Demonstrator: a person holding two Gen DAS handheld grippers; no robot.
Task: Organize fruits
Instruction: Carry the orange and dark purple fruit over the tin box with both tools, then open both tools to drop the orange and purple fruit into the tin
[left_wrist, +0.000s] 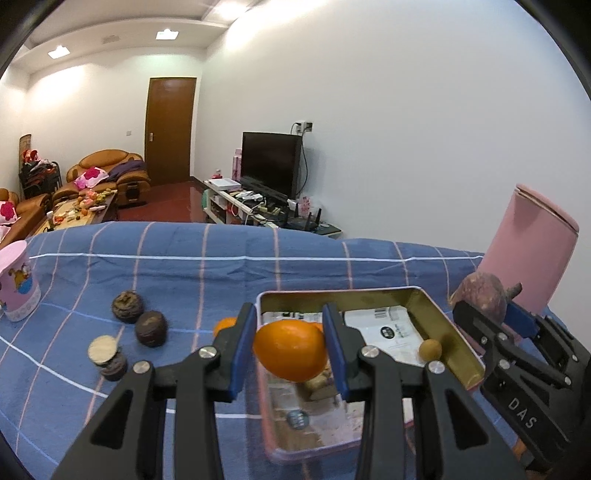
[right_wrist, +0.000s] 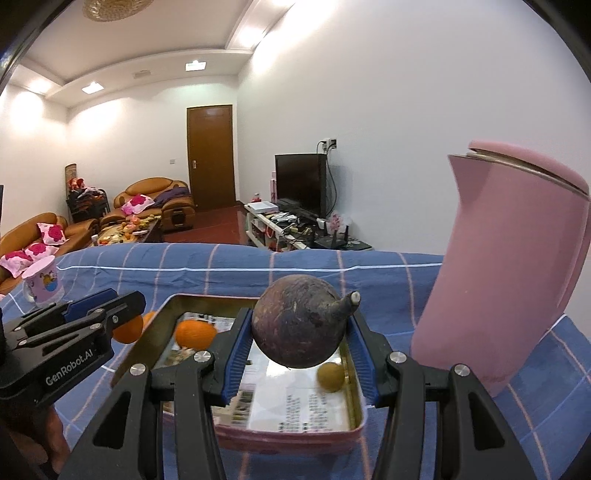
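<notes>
My left gripper (left_wrist: 289, 320) is shut on an orange (left_wrist: 291, 350), held above the near left part of a pink tin tray (left_wrist: 460, 354) with a gold inside. My right gripper (right_wrist: 300, 316) is shut on a dark purple round fruit (right_wrist: 297, 328) with a short stem, over the same tray (right_wrist: 355, 391). In the tray lie another orange (right_wrist: 195, 334) and a small tan fruit (right_wrist: 331, 376), on printed paper. In the left wrist view the right gripper (left_wrist: 487, 309) with its dark fruit (left_wrist: 480, 297) shows at the right. The left gripper (right_wrist: 123, 300) shows at the left of the right wrist view.
The tray rests on a blue checked cloth (left_wrist: 184, 273). Two dark wrinkled round fruits (left_wrist: 127, 306) and a cut one (left_wrist: 107, 356) lie left of it, with an orange (left_wrist: 224, 325) near the tray's left edge. A tall pink kettle (right_wrist: 506, 266) stands at the right, a pink mug (left_wrist: 18, 286) at far left.
</notes>
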